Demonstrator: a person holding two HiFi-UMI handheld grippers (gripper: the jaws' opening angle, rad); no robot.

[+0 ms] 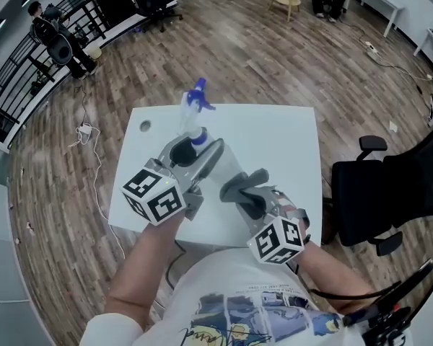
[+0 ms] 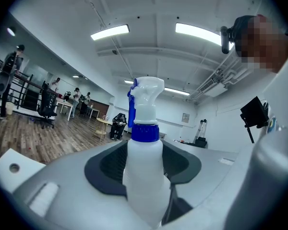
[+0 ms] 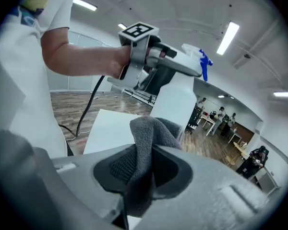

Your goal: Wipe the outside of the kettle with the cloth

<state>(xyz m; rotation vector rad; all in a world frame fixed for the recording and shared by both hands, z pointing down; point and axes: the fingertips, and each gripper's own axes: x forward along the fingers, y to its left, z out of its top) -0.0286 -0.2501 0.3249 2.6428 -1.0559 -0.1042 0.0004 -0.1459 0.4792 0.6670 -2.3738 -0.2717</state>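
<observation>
1. The left gripper clamps a smooth, translucent white plastic spray bottle by its rounded body. The blue collar and trigger stand above the jaws.
2. The right gripper is closed on the grey, fleecy cloth, which is folded and bunched between the ribbed black pads.
3. Both tools are held over the near part of the white rectangular table. The bottle is near the cloth but not touching it.
4. A black office chair stands to the right of the table on the wood-plank floor.

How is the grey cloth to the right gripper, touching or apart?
Touching. The right gripper view shows the right gripper with both pads closed on the folded cloth.
</observation>
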